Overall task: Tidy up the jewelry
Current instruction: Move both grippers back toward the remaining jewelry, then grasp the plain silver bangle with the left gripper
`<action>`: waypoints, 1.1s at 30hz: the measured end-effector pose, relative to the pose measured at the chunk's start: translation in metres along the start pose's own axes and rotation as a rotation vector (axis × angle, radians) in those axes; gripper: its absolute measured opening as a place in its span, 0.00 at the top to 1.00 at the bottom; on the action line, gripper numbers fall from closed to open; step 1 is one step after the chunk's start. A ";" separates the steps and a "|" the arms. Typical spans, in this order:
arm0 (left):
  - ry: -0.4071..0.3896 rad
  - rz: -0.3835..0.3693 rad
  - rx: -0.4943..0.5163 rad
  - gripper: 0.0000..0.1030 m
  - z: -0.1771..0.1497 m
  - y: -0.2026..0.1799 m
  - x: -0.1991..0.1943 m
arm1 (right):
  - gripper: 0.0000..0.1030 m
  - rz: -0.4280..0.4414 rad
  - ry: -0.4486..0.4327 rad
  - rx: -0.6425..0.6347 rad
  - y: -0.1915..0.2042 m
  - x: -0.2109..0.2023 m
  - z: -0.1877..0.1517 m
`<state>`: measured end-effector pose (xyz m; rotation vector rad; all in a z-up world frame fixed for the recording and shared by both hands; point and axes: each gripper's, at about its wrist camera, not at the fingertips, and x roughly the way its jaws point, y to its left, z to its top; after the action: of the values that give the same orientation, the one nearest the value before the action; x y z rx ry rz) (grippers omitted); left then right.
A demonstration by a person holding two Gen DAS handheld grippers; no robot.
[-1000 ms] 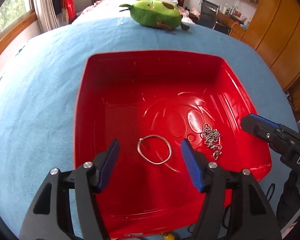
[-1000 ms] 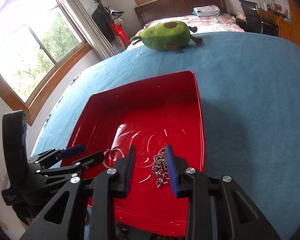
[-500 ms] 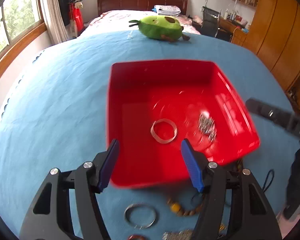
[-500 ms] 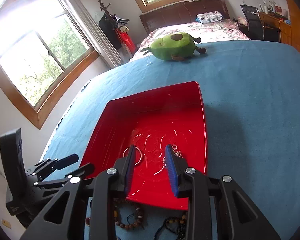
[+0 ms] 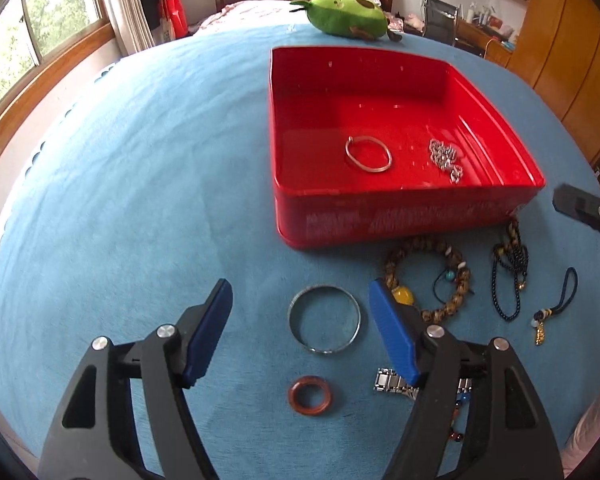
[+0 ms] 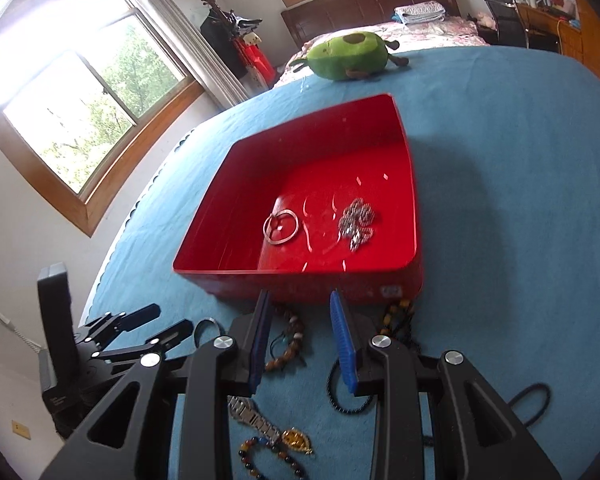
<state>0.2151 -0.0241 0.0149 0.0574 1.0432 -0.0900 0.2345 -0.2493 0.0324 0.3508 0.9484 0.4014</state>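
Note:
A red tray [image 5: 380, 220] [image 6: 220, 276] stands on the blue cloth and holds a thin silver bangle [image 5: 374, 170] [image 6: 279, 243] and a silver chain [image 5: 444, 156] [image 6: 356, 222]. In front of it lie a wide silver bangle [image 5: 291, 320], a brown ring [image 5: 296, 396], a brown bead bracelet [image 5: 396, 264] [image 6: 288, 344], a dark bead necklace [image 5: 508, 280] and a metal watch band [image 5: 388, 380] [image 6: 252, 416]. My left gripper [image 5: 300, 292] [image 6: 160, 322] hovers over the wide bangle, its jaws opening and clear of it. My right gripper [image 6: 299, 298] is partly open and holds nothing.
A green avocado plush [image 5: 348, 14] [image 6: 348, 56] lies beyond the tray at the far side of the blue cloth [image 5: 140, 200]. A corded charm [image 5: 540, 328] lies at the right. A window is on the left and wooden cabinets are on the right.
Both grippers have pulled back from above the tray toward the near side, so the loose jewelry in front of the tray has come into view. The left jaws stand wider.

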 end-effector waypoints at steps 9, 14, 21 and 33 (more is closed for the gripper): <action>-0.005 0.033 0.039 0.26 -0.011 -0.003 0.016 | 0.70 0.003 0.074 -0.011 0.010 0.024 -0.022; 0.028 0.019 0.046 0.26 -0.014 -0.003 0.026 | 0.70 -0.010 0.084 -0.005 0.008 0.029 -0.024; 0.059 0.014 0.044 0.30 -0.011 0.000 0.039 | 0.69 -0.015 0.101 -0.006 0.009 0.037 -0.028; 0.054 -0.064 0.052 0.53 -0.011 0.005 0.041 | 0.66 -0.019 0.122 -0.024 0.020 0.054 -0.033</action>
<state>0.2265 -0.0198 -0.0257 0.0739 1.0967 -0.1747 0.2318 -0.2026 -0.0142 0.2977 1.0637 0.4207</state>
